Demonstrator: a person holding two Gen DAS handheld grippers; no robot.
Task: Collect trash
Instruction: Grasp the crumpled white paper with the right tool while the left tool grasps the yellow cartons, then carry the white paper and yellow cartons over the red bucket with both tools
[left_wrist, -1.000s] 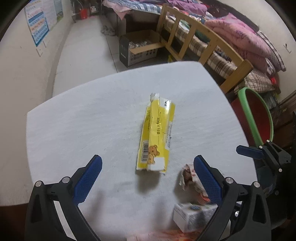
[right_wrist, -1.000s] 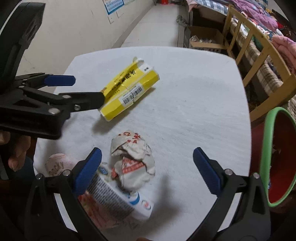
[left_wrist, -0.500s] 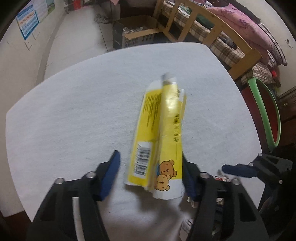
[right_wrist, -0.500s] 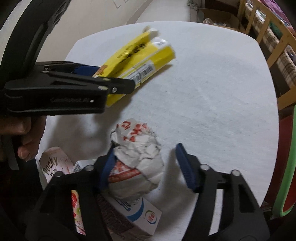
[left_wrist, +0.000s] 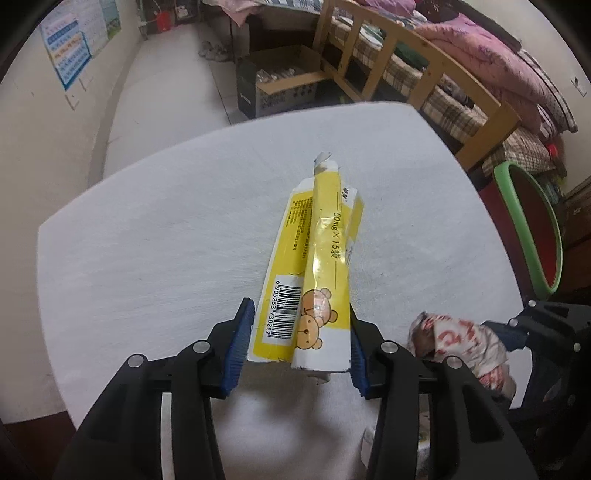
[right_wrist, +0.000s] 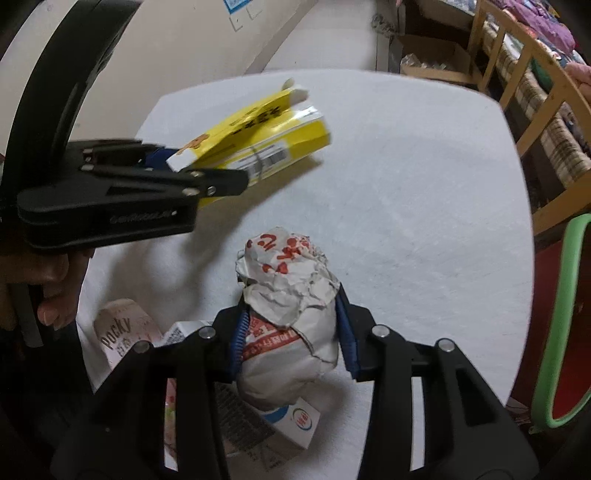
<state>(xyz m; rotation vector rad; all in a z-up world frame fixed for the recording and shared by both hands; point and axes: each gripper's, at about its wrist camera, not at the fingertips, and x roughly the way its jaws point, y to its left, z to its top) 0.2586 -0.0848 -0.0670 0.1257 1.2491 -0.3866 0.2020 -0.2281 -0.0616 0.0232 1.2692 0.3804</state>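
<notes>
A flattened yellow box (left_wrist: 317, 251) with a bear print and a barcode is pinched at its near end by my left gripper (left_wrist: 299, 332). The jaws are closing, and the blue pads press its sides so the box buckles upward. From the right wrist view the yellow box (right_wrist: 273, 136) juts out of the left gripper (right_wrist: 207, 177), tilted over the white table (right_wrist: 406, 184). My right gripper (right_wrist: 290, 325) is closing too, its pads against a crumpled white paper wad (right_wrist: 288, 280) with red print. The paper wad (left_wrist: 458, 343) also shows at the lower right of the left wrist view.
A Pocky box (right_wrist: 122, 328) and a white carton (right_wrist: 295, 421) lie under and beside the wad at the table's near edge. A red bin with a green rim (left_wrist: 532, 229) stands right of the table. A cardboard box (left_wrist: 280, 85) and a wooden bed frame (left_wrist: 406, 66) are beyond.
Both grippers went from wide open to closed around their items. The left pinched and creased the yellow box, raising it. The right closed in on the paper wad.
</notes>
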